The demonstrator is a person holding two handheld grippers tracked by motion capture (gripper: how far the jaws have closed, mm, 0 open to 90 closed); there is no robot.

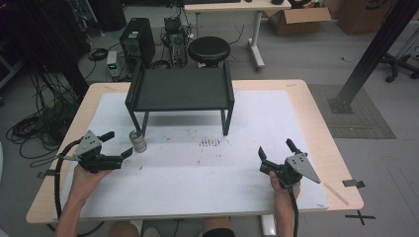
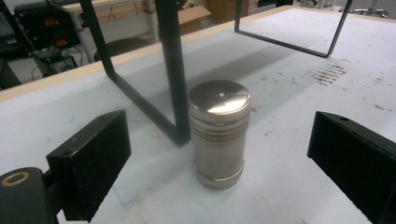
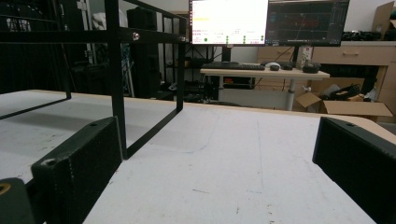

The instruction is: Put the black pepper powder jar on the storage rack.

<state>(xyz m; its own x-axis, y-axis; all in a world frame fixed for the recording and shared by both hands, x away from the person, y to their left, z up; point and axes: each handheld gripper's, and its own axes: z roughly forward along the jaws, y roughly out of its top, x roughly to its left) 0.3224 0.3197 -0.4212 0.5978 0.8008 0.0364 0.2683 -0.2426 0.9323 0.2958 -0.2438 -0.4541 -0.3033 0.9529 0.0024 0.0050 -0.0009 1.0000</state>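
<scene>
The left gripper [image 1: 115,145] is spread wide, just short of the upright metal canister [image 1: 138,141], touching nothing. The right gripper [image 1: 276,154] also stands spread and empty above the surface [image 1: 197,177].

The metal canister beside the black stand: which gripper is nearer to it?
Left. The left gripper faces the metal canister with open jaws just short of it; the right gripper sits far across the table.

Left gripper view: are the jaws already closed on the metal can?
No. The left gripper stands open, and the can sits upright on the table between its jaws with clear gaps on both sides.
</scene>
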